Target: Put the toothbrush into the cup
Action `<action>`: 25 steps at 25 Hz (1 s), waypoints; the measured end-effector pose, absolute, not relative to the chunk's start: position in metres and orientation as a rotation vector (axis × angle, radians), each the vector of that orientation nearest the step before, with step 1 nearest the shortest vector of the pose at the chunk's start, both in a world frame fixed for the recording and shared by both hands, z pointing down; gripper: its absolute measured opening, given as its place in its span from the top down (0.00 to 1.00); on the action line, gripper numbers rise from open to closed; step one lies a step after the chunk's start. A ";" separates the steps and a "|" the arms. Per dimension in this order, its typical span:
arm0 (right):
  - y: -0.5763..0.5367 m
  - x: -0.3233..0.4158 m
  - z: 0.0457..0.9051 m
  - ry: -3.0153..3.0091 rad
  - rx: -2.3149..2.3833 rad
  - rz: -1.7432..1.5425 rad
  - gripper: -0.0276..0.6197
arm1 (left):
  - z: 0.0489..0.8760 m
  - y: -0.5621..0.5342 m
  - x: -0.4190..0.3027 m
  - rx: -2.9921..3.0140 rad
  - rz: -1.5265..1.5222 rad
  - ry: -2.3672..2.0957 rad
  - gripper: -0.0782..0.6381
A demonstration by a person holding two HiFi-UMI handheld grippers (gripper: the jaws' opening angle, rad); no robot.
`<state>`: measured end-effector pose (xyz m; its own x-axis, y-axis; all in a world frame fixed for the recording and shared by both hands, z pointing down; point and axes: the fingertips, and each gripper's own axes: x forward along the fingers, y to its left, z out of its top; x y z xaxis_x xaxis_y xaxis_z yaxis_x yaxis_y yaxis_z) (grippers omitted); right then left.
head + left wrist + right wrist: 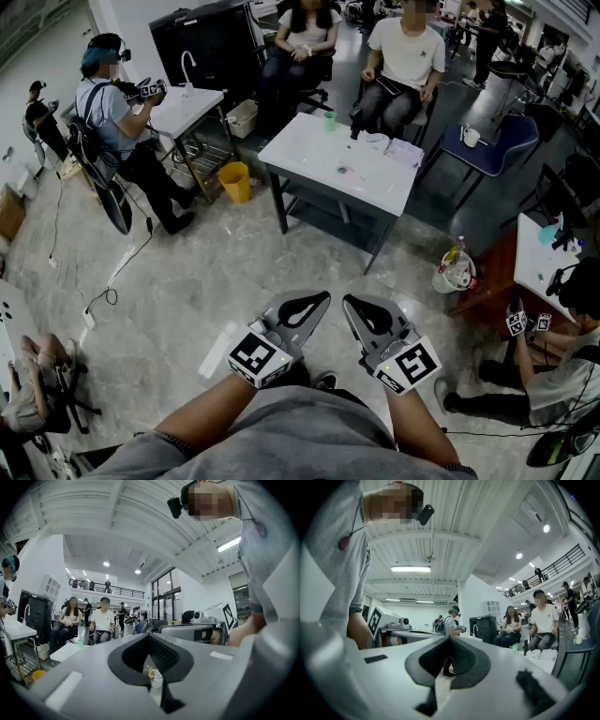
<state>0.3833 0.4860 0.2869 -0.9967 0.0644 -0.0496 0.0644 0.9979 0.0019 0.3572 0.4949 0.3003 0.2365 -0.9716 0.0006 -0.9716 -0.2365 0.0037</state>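
A small green cup (pixel 330 120) stands at the far edge of a white table (pixel 300 155) across the floor from me. It also shows as a green cup (pixel 80 643) in the left gripper view and as a green cup (pixel 515 647) in the right gripper view. A small thin item (pixel 342 171) lies mid-table; I cannot tell if it is the toothbrush. My left gripper (pixel 322 296) and right gripper (pixel 349 300) hang side by side close to my body, far from the table. Both are shut with nothing in them, as the left gripper (pixel 149 634) and right gripper (pixel 450 637) show in their own views.
Two people sit behind the table. A person with grippers (pixel 117 122) stands at a second white table (pixel 183 108) on the left, near a yellow bin (pixel 234 181). A blue chair (pixel 492 150) and a bucket of bottles (pixel 455 272) are on the right.
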 end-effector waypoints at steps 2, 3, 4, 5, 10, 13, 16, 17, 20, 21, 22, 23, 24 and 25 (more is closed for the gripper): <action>0.481 0.386 0.286 3.092 0.104 0.006 0.94 | 0.299 0.489 0.360 2.475 0.004 -1.943 0.88; 0.479 0.386 0.286 3.093 0.107 0.008 0.94 | 0.300 0.487 0.361 2.479 0.010 -1.944 0.88; 0.479 0.386 0.286 3.094 0.109 0.008 0.94 | 0.300 0.486 0.361 2.482 0.016 -1.944 0.88; 0.478 0.385 0.286 3.095 0.110 0.008 0.94 | 0.301 0.485 0.360 2.482 0.019 -1.943 0.88; 0.476 0.379 0.284 3.105 0.110 0.003 0.94 | 0.297 0.483 0.354 2.468 0.021 -1.941 0.88; 0.470 0.379 0.286 3.105 0.100 -0.014 0.94 | 0.298 0.479 0.352 2.460 0.021 -1.944 0.88; 0.460 0.376 0.288 3.095 0.083 -0.041 0.94 | 0.303 0.471 0.346 2.456 0.018 -1.932 0.88; 0.455 0.373 0.289 3.098 0.074 -0.045 0.94 | 0.304 0.467 0.343 2.458 0.015 -1.927 0.88; 0.438 0.361 0.294 3.111 0.046 -0.055 0.94 | 0.308 0.452 0.330 2.469 0.000 -1.906 0.88; 0.433 0.356 0.295 3.114 0.036 -0.057 0.94 | 0.309 0.447 0.325 2.473 -0.005 -1.898 0.88; 0.427 0.350 0.296 3.117 0.027 -0.058 0.94 | 0.311 0.442 0.319 2.474 -0.008 -1.890 0.88; 0.422 0.344 0.296 3.117 0.018 -0.060 0.94 | 0.312 0.436 0.312 2.473 -0.011 -1.884 0.88; 0.416 0.338 0.297 3.118 0.010 -0.061 0.94 | 0.313 0.431 0.306 2.474 -0.012 -1.875 0.88; 0.409 0.331 0.298 3.119 0.001 -0.063 0.94 | 0.314 0.424 0.300 2.480 -0.009 -1.864 0.88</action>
